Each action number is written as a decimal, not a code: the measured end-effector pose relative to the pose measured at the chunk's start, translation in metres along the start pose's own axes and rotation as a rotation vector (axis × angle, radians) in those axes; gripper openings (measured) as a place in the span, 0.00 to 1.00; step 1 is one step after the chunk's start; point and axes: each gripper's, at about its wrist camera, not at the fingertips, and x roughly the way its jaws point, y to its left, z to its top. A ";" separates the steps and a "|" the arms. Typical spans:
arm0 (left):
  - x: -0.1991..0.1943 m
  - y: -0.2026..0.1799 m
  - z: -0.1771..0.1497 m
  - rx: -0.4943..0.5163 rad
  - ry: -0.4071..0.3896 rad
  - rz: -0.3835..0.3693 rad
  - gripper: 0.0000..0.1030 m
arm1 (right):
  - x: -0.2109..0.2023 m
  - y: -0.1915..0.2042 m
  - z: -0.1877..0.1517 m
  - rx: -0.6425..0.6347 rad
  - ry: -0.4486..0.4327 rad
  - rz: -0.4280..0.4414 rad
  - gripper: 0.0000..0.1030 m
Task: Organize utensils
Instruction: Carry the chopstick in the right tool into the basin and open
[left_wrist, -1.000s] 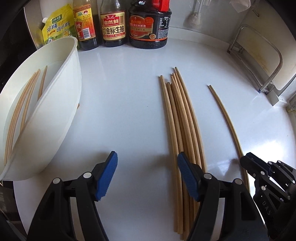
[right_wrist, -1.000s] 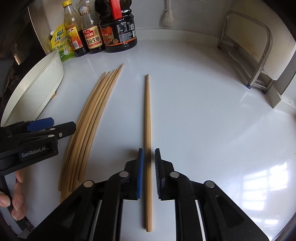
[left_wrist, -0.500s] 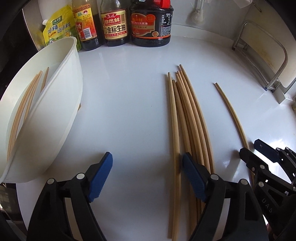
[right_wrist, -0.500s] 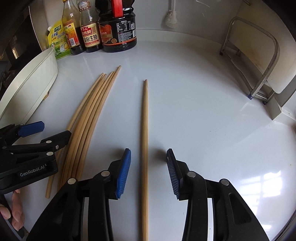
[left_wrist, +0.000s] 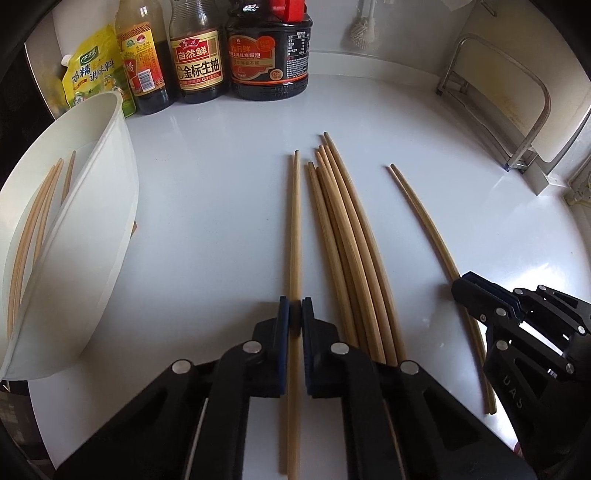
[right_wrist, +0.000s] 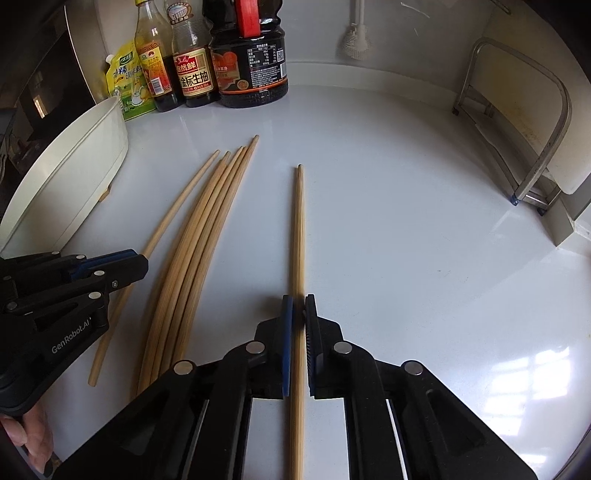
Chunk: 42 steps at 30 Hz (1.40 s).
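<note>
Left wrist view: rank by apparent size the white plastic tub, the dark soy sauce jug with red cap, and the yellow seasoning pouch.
1. White plastic tub, though it sits nearest the camera.
2. Dark soy sauce jug with red cap.
3. Yellow seasoning pouch, partly hidden behind the tub.

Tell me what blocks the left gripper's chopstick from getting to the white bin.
Nothing visible does. The left gripper is shut on its chopstick, and only bare countertop lies between it and the white bin. The loose bundle lies on the far side.

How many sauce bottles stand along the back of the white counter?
3, side by side at back left: slim orange-labelled bottle, tan-labelled dark-sauce bottle, then wide black red-capped jug rightmost. The yellow pouch could hide another.
</note>
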 end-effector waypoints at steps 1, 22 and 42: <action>0.000 0.001 0.000 0.000 0.007 -0.003 0.07 | 0.000 -0.002 0.000 0.014 0.003 0.007 0.06; -0.108 0.041 0.029 0.012 -0.110 -0.046 0.07 | -0.082 0.021 0.036 0.151 -0.087 0.162 0.06; -0.120 0.221 0.046 -0.151 -0.149 0.070 0.07 | -0.053 0.199 0.137 -0.027 -0.093 0.337 0.06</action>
